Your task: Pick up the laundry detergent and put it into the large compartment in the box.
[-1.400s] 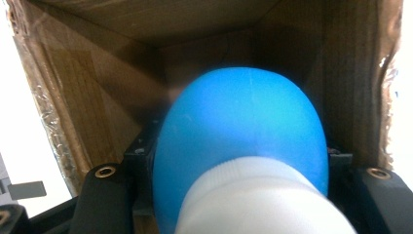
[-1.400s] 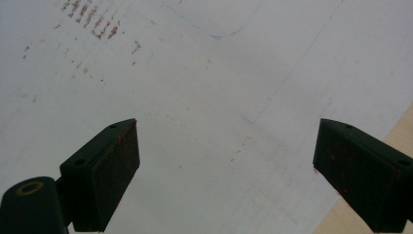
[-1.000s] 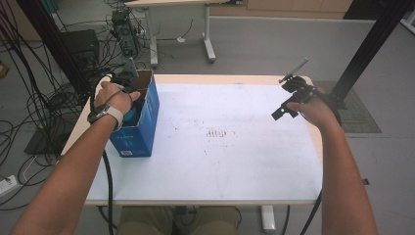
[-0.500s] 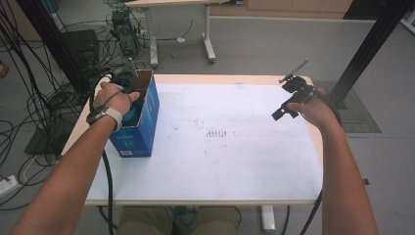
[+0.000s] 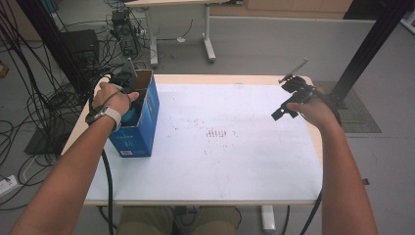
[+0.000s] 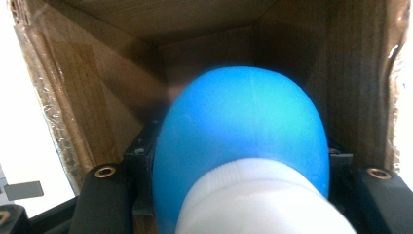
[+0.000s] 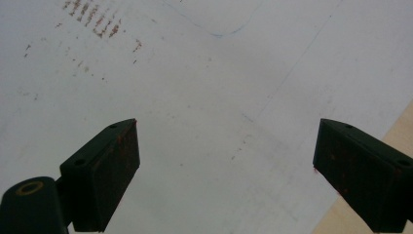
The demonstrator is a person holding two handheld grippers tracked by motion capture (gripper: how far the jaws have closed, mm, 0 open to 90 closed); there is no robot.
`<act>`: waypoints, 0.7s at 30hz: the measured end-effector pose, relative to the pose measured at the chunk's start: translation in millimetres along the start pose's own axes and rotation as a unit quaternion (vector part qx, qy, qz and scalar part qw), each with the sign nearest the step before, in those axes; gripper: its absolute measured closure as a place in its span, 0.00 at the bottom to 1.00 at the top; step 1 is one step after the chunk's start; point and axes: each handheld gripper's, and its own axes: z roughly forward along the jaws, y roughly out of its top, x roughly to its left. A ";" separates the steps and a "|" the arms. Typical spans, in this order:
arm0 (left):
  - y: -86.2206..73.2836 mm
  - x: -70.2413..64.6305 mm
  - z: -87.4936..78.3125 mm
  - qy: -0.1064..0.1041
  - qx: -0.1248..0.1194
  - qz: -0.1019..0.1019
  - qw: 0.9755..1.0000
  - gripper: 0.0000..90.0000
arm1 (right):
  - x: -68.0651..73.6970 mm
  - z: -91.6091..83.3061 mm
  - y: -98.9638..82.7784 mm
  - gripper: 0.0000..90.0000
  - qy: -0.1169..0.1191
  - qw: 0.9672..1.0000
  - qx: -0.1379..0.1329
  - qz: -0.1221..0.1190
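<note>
The right gripper (image 7: 226,170) hangs over the white table sheet (image 7: 204,97), its two black jaws standing wide apart with nothing between them. Reddish-brown specks dot the pads (image 7: 119,170). On the sheet, a patch of short reddish-brown marks (image 7: 100,22) lies far off to the left, and a thin blue pen line (image 7: 219,34) curves at the far edge. The bare wooden table edge (image 7: 389,122) shows at the right.

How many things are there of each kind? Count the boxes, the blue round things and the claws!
Box: 1
Blue round thing, inside the box and held by the left claw: 1
Claws, left and right claw: 2
Total: 4
</note>
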 end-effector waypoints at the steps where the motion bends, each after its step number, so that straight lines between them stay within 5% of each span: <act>1: 0.1 0.1 0.0 0.000 0.000 0.000 1.000 0.42 | -0.1 -0.1 0.0 0.11 0.000 1.000 0.000 0.000; 21: -0.8 0.6 -0.6 -0.001 0.002 0.001 1.000 0.42 | 0.5 -2.2 -1.2 0.11 -0.001 1.000 -0.002 -0.001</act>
